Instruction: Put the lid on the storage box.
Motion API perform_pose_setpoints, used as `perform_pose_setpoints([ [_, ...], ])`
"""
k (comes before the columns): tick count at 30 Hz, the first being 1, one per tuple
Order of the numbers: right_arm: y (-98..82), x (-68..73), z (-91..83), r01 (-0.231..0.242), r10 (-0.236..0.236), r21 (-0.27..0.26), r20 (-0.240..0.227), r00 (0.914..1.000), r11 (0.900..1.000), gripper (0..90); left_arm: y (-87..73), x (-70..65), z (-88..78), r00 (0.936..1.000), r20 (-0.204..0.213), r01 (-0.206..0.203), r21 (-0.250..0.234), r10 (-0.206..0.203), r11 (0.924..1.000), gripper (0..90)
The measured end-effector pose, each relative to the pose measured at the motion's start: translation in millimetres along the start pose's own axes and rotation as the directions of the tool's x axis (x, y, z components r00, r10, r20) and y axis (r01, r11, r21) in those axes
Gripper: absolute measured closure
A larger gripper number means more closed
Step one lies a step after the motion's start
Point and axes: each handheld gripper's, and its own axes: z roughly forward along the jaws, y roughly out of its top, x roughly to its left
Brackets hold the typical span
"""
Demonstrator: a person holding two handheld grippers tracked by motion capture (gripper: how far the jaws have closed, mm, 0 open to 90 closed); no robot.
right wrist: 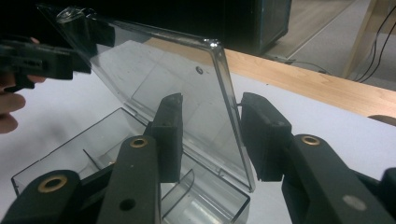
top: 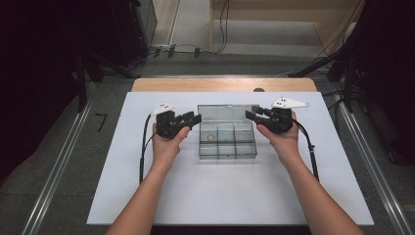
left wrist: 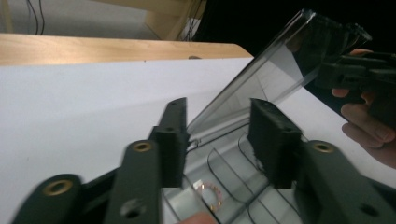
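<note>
A clear plastic compartment box (top: 227, 147) sits mid-table with its lid (top: 226, 112) raised upright at the back. A small reddish ring (left wrist: 210, 191) lies in one left compartment. My left gripper (top: 193, 118) is at the lid's left end, open, with the lid's edge (left wrist: 280, 65) between its jaws (left wrist: 222, 135) but not clamped. My right gripper (top: 250, 114) is at the lid's right end, also open; the lid's side edge (right wrist: 229, 93) runs through the gap between its jaws (right wrist: 215, 135). Each gripper view shows the other gripper beyond the lid, the right gripper (left wrist: 359, 74) and the left gripper (right wrist: 42, 60).
The box stands on a white board (top: 147, 186) on a wooden table (top: 220, 84). Cables (top: 143, 152) trail from both grippers toward the front. Dark stands and floor cables lie beyond the table's far edge.
</note>
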Motion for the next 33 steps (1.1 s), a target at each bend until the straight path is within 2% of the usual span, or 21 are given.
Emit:
perform_pose_setpoints([
  [4, -3.8, 1.5, -1.2, 0.001, -0.001, -0.002, -0.001, 1.0, 1.0, 55.8, -4.6, -3.5, -0.7, 0.9995, 0.03, -0.012, 0.03, 0.011, 0.9995, 81.1],
  [7, -6.1, 2.9, -1.9, 0.002, -0.002, -0.001, -0.001, 1.0, 1.0, 54.1, -5.8, -7.7, 3.7, 0.9992, 0.034, -0.022, 0.043, 0.02, 0.9989, 89.0],
  [11, -8.5, 4.3, -2.4, 0.011, -0.011, 0.009, -0.002, 0.9999, 1.0, 52.7, -6.8, -8.5, 10.4, 0.9985, 0.055, -0.013, 0.05, 0.01, 0.9987, 89.7],
  [20, -13.8, 2.3, -6.8, 0.003, -0.003, 0.01, -0.007, 1.0, 1.0, 48.5, -7.0, -6.5, 15.3, 0.9981, 0.061, 0.011, 0.053, -0.015, 0.9985, 90.0],
  [25, -13.8, 2.3, -10.0, -0.007, 0.007, 0.02, -0.011, 0.9999, 1.0, 35.1, -7.5, -6.6, 16.0, 0.9977, 0.065, 0.013, 0.055, -0.017, 0.9984, 89.9],
  [29, -14.5, 1.8, -15.3, -0.01, 0.01, 0.016, -0.016, 0.9998, 1.0, 31.1, -7.7, -6.5, 15.6, 0.9976, 0.067, 0.012, 0.059, -0.016, 0.9982, 89.9],
  [33, -16.5, -0.8, -22.8, -0.013, 0.013, 0.016, -0.006, 0.9999, 1.0, 30.9, -7.5, -6.7, 14.4, 0.9966, 0.079, 0.018, 0.06, -0.022, 0.9981, 89.9],
])
